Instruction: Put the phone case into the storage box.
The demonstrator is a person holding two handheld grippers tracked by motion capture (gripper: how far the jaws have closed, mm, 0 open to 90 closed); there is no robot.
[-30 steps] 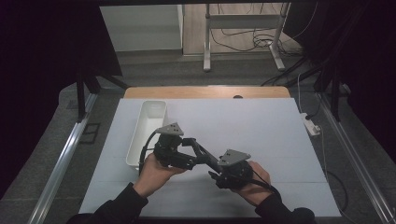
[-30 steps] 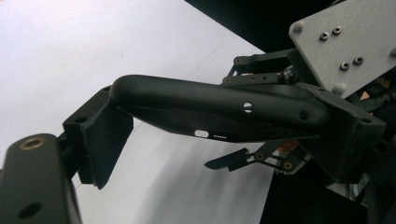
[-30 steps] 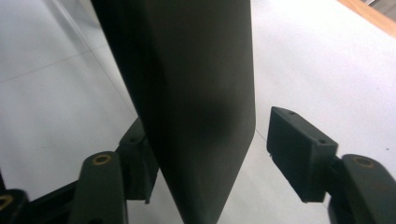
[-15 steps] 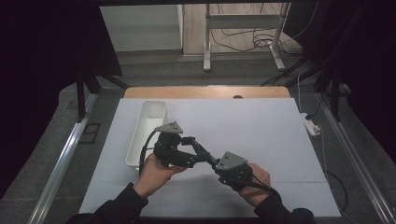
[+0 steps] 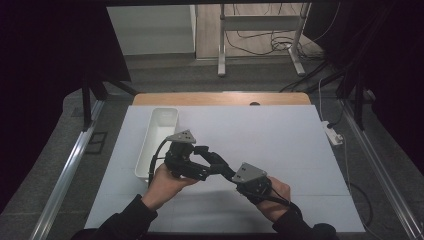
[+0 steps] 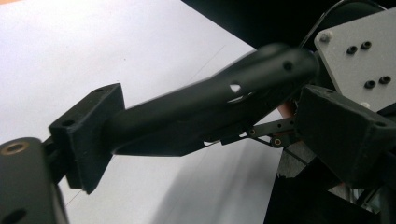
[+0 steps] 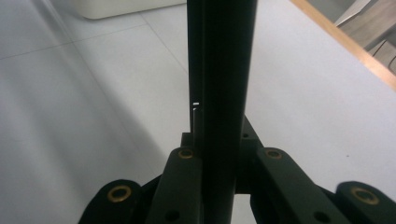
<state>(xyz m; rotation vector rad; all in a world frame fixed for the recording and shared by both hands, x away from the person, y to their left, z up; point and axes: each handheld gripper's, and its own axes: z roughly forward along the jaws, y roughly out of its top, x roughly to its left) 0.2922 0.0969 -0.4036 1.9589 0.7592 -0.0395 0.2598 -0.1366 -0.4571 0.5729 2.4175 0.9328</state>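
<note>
The tray (image 5: 150,145) lies long and white, apparently empty, with nothing gripping it, and both tools work just off its near right corner. Nearest the tray, the left gripper (image 5: 212,159) is in the left hand (image 5: 162,182) with its jaws standing wide and just now opening a little further. Whether anything presses on their pads can't be told. Farther from the tray, the right gripper (image 5: 226,171) is in the right hand (image 5: 275,197), its jaws just now closing and brought together into one black bar with nothing between them. The tips of the two tools meet or cross right there, so the clean way on looks like drawing them apart first. One tool could then turn toward the tray with its jaws spread before it comes down over the rim, squarely rather than clipping the thin wall. There is plenty of room, since the mat (image 5: 280,140) runs bare and broad on the side away from the tray. The wooden edge (image 5: 220,98) sits just beyond the tray's far end. On the tray's outer side the mat ends almost at once, so any swing is better taken across the open middle. A power strip (image 5: 332,132) lies off the mat, well apart from the tray.
</note>
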